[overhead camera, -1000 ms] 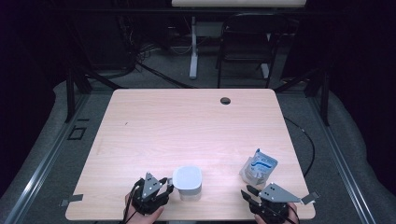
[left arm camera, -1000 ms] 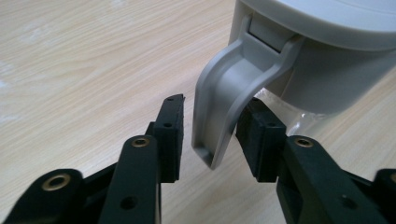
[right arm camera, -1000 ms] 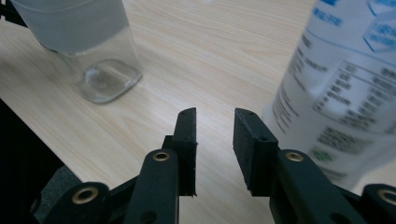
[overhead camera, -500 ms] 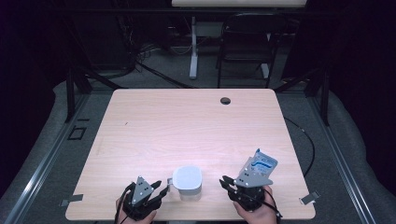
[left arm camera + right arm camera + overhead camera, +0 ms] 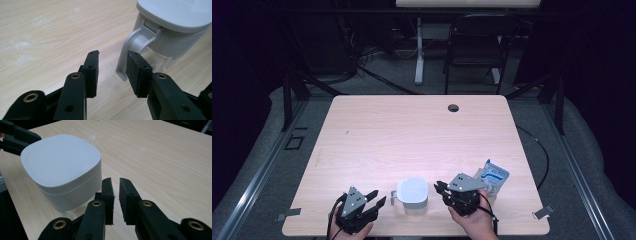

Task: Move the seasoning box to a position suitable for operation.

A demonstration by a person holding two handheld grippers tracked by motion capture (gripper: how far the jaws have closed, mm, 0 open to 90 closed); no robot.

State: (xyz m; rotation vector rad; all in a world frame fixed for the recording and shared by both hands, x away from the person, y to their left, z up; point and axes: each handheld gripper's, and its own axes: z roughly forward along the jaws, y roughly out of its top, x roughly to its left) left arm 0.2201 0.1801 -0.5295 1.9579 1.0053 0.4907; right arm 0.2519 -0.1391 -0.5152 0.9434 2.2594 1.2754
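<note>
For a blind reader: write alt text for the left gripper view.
The left gripper is open, its two black jaws reaching toward the handle of a white lidded container on a light wooden table. Nothing is gripped yet.

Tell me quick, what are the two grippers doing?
Left gripper: open, holding nothing, beside the latch of the white square plastic container.
Right gripper: fingers slightly apart, empty, beside that container.
</note>
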